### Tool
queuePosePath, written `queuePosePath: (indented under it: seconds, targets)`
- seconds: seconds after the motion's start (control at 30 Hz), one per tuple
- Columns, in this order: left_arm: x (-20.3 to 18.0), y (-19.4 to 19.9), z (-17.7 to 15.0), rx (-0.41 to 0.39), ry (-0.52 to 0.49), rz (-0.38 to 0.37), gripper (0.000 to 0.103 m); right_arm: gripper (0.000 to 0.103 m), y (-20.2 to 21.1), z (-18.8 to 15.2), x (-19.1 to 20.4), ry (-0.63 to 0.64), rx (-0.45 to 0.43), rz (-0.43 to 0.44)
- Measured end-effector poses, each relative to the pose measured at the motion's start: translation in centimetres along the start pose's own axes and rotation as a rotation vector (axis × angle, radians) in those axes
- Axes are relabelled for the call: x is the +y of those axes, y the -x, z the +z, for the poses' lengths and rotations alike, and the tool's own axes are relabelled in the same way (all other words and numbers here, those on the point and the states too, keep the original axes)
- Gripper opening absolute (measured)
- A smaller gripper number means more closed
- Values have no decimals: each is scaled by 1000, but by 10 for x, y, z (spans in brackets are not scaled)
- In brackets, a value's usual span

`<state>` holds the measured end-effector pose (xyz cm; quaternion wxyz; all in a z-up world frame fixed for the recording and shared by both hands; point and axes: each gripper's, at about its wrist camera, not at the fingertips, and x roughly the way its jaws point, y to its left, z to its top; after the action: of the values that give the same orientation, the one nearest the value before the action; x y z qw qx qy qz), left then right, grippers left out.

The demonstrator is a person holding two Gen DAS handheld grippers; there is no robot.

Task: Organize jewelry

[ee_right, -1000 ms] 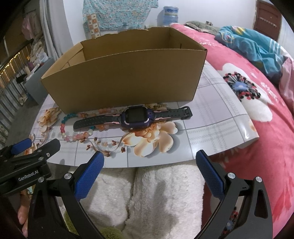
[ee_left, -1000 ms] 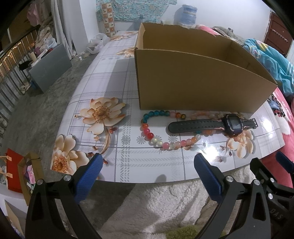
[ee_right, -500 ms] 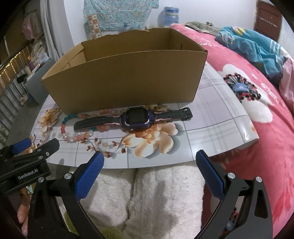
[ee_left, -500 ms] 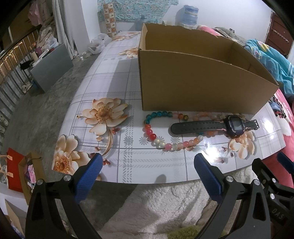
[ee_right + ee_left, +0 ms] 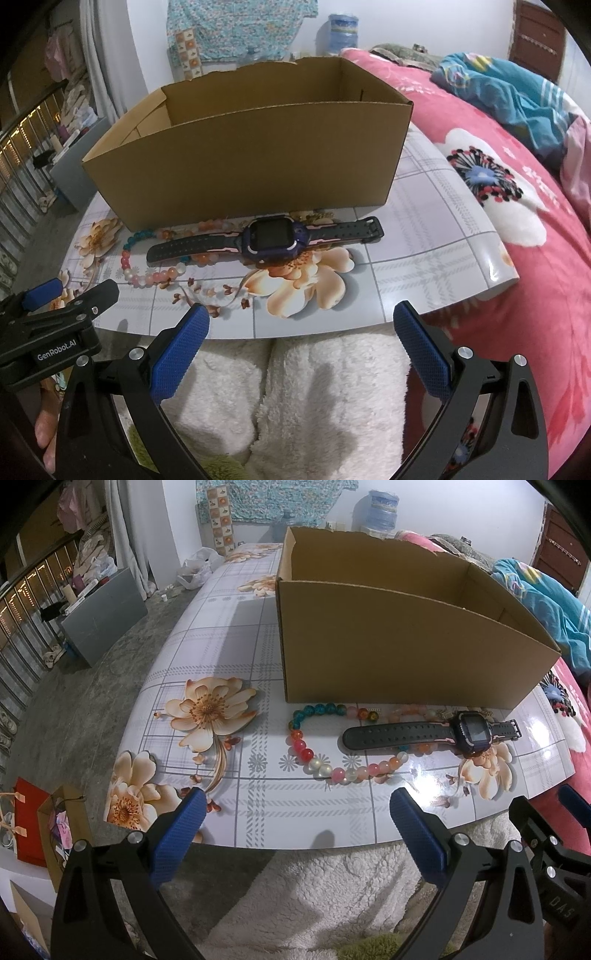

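A black and purple wristwatch (image 5: 436,733) (image 5: 266,238) lies flat on the flowered table (image 5: 221,635), across a loop of coloured beads (image 5: 317,764) (image 5: 147,275). Right behind both stands an open cardboard box (image 5: 388,642) (image 5: 251,170); what it holds is hidden. My left gripper (image 5: 295,808) hangs open off the table's near edge, in front of the beads. To its right my right gripper (image 5: 301,325) is open too, short of the watch, and nothing sits between either pair of blue pads.
A white fleece blanket (image 5: 295,387) lies below the table edge under both grippers. A pink flowered bed (image 5: 517,206) with a blue cover runs along the right. On the floor at left are a grey cabinet (image 5: 103,613) and paper bags (image 5: 37,823).
Both grippers have drifted slightly nearer the table edge and stayed open. Watch, beads and box have not moved.
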<state>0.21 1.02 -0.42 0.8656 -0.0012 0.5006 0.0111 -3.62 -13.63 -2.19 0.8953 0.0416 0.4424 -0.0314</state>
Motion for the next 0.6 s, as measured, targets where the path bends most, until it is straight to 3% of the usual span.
queuePosePath:
  seconds: [0.6]
  targets:
    - [1,2,2,-10,3,8,97,96,0,1,2,7,-6,-5]
